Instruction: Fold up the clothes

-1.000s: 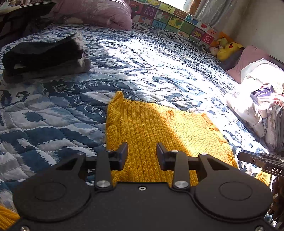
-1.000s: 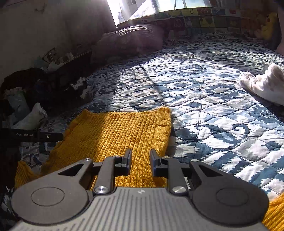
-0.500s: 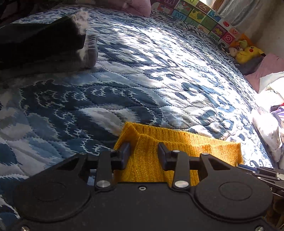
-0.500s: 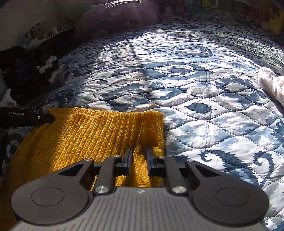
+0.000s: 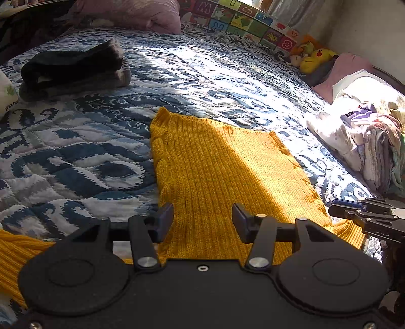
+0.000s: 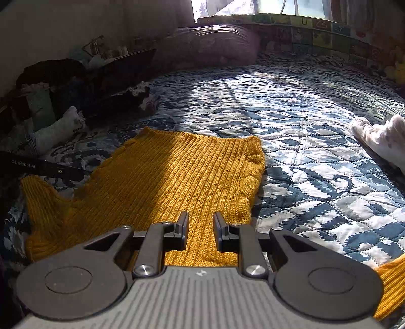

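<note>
Right now we see the yellow knit sweater [image 5: 222,174] lying flat on the blue patterned quilt [image 5: 76,162] of the bed, near edge under both tools. Left tongs [image 5: 202,220] are wide apart, nothing between, w/ the knit below. Right tongs [image 6: 201,227] sit apart too, narrower gap, over the sweater's right side. Folded dark clothes [image 5: 73,70] lie far left, a pale pile [image 5: 359,131] at right.

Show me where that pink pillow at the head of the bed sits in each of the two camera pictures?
Left wrist view: the pink pillow lies at the top edge, left of centre.
Right wrist view: it lies near the top, about centre, in shadow below the window.
Shared landmark: the yellow sweater, spread on the quilt just ahead of both grippers.
</note>
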`<state>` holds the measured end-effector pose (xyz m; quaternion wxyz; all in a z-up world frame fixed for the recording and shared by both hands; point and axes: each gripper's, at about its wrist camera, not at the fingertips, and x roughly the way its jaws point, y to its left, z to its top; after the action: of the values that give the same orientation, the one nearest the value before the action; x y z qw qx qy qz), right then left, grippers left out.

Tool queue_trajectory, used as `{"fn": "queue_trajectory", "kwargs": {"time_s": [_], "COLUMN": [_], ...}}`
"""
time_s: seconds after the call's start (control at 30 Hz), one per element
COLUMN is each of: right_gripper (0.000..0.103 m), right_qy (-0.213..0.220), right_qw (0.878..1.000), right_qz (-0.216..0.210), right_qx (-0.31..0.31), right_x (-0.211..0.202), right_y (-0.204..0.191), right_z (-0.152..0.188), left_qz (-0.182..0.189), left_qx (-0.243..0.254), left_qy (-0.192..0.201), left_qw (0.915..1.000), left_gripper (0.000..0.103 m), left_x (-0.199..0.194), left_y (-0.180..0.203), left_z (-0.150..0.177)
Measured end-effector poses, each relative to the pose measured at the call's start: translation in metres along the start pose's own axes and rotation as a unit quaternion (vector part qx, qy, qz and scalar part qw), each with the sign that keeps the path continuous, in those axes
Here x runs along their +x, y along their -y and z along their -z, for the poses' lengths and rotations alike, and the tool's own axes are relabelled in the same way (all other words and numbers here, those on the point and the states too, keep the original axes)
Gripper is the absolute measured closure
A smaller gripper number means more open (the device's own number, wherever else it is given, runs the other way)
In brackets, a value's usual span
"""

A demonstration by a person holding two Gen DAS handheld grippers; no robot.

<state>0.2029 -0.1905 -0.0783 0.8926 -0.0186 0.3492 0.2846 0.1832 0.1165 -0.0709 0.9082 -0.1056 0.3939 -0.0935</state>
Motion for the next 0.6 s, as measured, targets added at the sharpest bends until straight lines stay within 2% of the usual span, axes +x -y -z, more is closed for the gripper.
{"fn": "queue_trajectory", "kwargs": {"time_s": [0.1, 0.17, 0.23, 0.27, 0.3, 0.33, 0.43, 0.5, 0.6], "right_gripper": [0.08, 0.08, 0.081, 0.08, 0.08, 0.08, 0.078, 0.075, 0.069], "right_qy": [-0.005, -0.015, -0.028, -0.047, -0.034, -0.017, -0.002, -0.002, -0.002], "right_qw": [0.999, 0.997, 0.996, 0.995, 0.996, 0.996, 0.991, 0.991, 0.996], "right_qz": [-0.037, -0.052, -0.058, -0.044, -0.03, -0.016, 0.025, 0.027, 0.014], "right_qx": [-0.037, -0.056, -0.066, -0.072, -0.081, -0.09, -0.133, -0.129, -0.091], "right_x": [-0.025, -0.032, -0.032, -0.025, -0.025, -0.025, -0.036, -0.041, -0.047], "right_y": [-0.041, -0.064, -0.081, -0.089, -0.094, -0.099, -0.119, -0.122, -0.116], "right_z": [0.025, 0.044, 0.064, 0.079, 0.092, 0.104, 0.112, 0.112, 0.115], "left_qz": [-0.01, -0.026, -0.045, -0.061, -0.078, -0.101, -0.115, -0.119, -0.11], "left_qx": [0.061, 0.109, 0.133, 0.152, 0.171, 0.196, 0.219, 0.207, 0.158], "left_qy": [-0.001, 0.002, -0.008, -0.024, -0.039, -0.007, 0.013, 0.038, 0.003], "left_qw": [0.9981, 0.9937, 0.99, 0.9862, 0.9814, 0.9754, 0.9689, 0.9704, 0.9813], "left_gripper": [0.052, 0.05, 0.041, 0.039, 0.034, 0.03, 0.031, 0.03, 0.03], "left_x": [-0.028, -0.039, -0.037, -0.027, -0.016, -0.014, -0.024, -0.033, -0.024], "left_y": [0.031, 0.054, 0.069, 0.075, 0.081, 0.087, 0.096, 0.094, 0.075], "left_z": [0.043, 0.071, 0.095, 0.109, 0.123, 0.136, 0.138, 0.138, 0.136]}}
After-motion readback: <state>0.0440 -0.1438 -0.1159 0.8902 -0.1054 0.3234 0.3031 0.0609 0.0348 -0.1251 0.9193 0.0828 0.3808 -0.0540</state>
